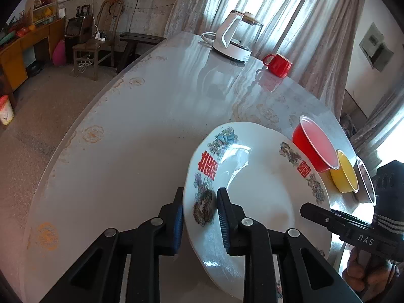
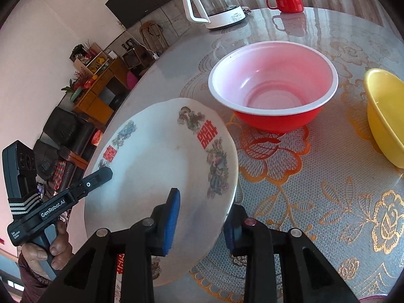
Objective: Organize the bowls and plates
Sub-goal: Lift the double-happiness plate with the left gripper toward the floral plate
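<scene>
1. The left gripper [image 1: 199, 217] has its fingers clamped on the near rim of a white plate [image 1: 262, 189], one blue pad under the rim and the other on top, beside a dragon print.
2. The right gripper [image 2: 202, 217] grips the opposite rim of the same plate: one finger lies on the upper face, the other is tucked beneath the edge.
3. The plate is held tilted between the two grippers, with its far edge toward the middle of the table [image 1: 141, 131]. Whether it is clear of the surface I cannot tell.
4. Just past the right fingers stands a red bowl [image 2: 275, 96] with a pale pink inside, upright on the lace-patterned table cover.
5. A yellow bowl [image 2: 386, 116] sits to the right of the red one, near it but apart.
6. Well beyond the fingers, at the far side of the table, are a glass kettle [image 2: 214, 2] with a white handle and a red mug [image 2: 286, 0].
7. A hand [image 2: 48, 250] holds the left gripper's handle.
</scene>
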Demonstrator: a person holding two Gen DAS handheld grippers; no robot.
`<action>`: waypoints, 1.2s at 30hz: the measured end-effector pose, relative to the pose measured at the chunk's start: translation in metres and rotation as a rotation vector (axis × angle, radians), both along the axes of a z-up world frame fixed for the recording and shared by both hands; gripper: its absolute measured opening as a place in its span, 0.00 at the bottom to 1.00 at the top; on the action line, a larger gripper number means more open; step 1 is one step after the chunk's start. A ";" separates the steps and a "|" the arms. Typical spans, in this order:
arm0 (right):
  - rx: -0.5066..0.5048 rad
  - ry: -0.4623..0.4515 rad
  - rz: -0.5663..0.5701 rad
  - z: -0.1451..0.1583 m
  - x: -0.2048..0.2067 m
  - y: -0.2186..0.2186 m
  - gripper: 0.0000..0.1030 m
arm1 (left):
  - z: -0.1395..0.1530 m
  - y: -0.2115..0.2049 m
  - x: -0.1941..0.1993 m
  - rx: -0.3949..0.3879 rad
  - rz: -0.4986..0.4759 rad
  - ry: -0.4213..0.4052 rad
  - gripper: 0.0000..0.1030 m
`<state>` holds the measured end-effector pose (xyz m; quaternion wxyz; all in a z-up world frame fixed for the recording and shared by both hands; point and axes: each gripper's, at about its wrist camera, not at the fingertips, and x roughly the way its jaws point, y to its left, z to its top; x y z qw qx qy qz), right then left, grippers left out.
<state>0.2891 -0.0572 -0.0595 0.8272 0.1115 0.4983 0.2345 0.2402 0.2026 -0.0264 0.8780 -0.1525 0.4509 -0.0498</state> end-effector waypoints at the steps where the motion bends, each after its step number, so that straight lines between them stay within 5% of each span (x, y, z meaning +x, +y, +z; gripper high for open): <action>1: -0.002 -0.001 0.000 0.000 0.000 0.000 0.30 | -0.001 -0.001 0.003 0.001 -0.009 0.010 0.26; 36: -0.020 -0.004 0.012 -0.003 -0.003 0.013 0.37 | -0.003 -0.006 -0.012 0.062 -0.028 -0.008 0.29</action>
